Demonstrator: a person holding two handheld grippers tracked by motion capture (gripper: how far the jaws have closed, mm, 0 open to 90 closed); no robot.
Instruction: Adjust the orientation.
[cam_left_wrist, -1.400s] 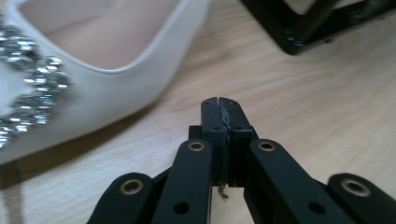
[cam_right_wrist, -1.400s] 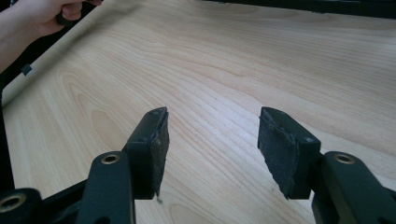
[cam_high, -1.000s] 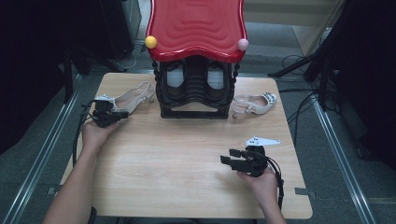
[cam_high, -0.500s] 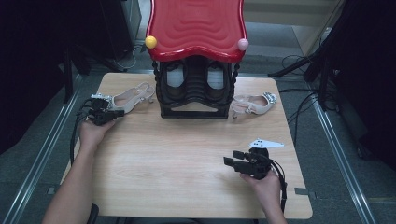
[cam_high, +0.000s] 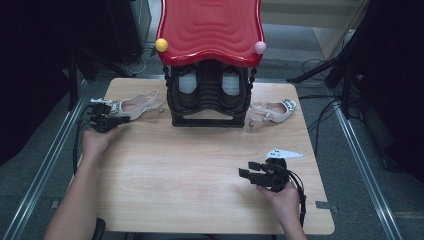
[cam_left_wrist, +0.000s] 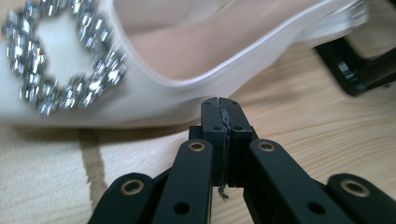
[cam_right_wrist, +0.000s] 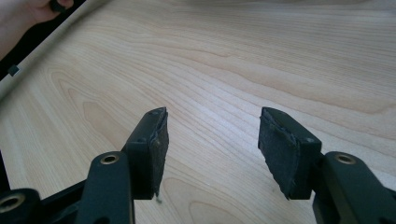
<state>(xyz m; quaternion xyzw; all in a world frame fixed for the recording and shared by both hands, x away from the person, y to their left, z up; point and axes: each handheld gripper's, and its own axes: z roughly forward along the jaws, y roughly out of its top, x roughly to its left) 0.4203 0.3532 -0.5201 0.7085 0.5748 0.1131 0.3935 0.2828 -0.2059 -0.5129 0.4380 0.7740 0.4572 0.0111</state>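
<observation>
White shoe (cam_left_wrist: 154, 60) cut off by frame; left hand-held gripper (cam_left_wrist: 220, 105) pressed together, empty; right hand-held gripper (cam_right_wrist: 212, 140) spread.

There are no words, numbers, labels or signs to read anywhere in these pictures.

shoe (cam_left_wrist: 196, 60) before left jaws: cream, silver crystal buckle | rack top (cam_high: 210, 27) beyond: red, rippled | table (cam_high: 190, 165) beneath: pale woodgrain
</observation>
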